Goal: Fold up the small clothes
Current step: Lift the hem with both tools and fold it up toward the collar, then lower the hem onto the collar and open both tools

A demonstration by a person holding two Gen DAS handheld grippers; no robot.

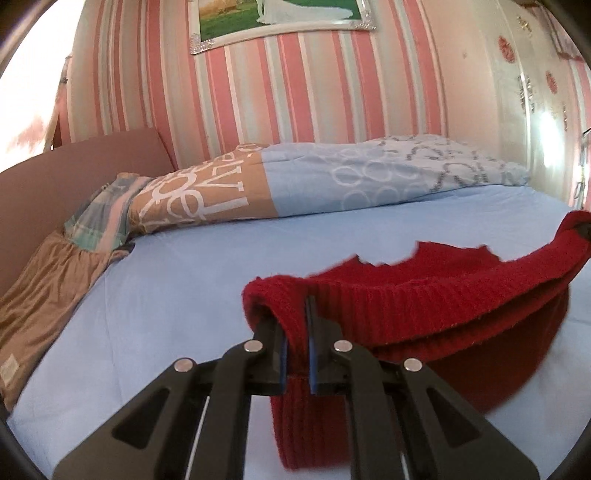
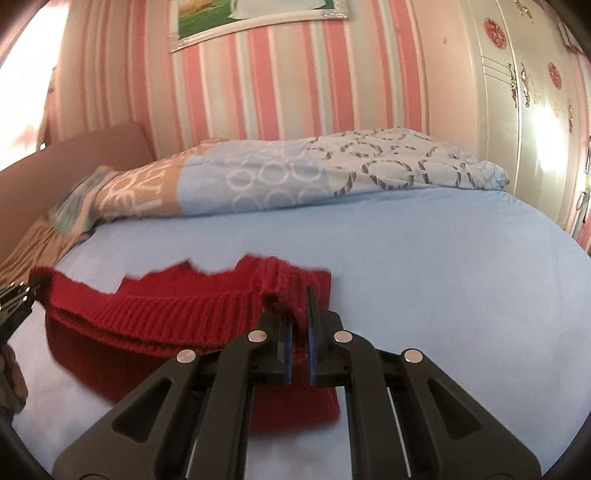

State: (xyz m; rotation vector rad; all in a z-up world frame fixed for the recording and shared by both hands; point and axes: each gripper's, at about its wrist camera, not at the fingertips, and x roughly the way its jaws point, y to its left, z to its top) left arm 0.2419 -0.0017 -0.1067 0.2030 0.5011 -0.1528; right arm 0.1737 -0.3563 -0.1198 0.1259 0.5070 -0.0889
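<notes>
Pink-and-white striped wallpaper [image 1: 280, 88] and a framed picture [image 1: 280, 18] back a bed covered by a pale blue sheet [image 1: 184, 277], with a rolled quilt [image 1: 332, 177] pushed along its far side so the near half is free as a folding surface. Over that bare sheet a red knitted sweater [image 1: 424, 295] is held up by two corners of one ribbed edge: the left gripper [image 1: 295, 332] is clamped tight on the left corner, wool bunched over its fingertips, and the right gripper [image 2: 300, 325] is pinched on the opposite corner in the same way. Gripping both ends keeps the edge stretched between them, so the garment hangs as a doubled band with its lower part sagging towards the sheet. Judging by this hold, the edge is being carried across to lay one half evenly over the other.
</notes>
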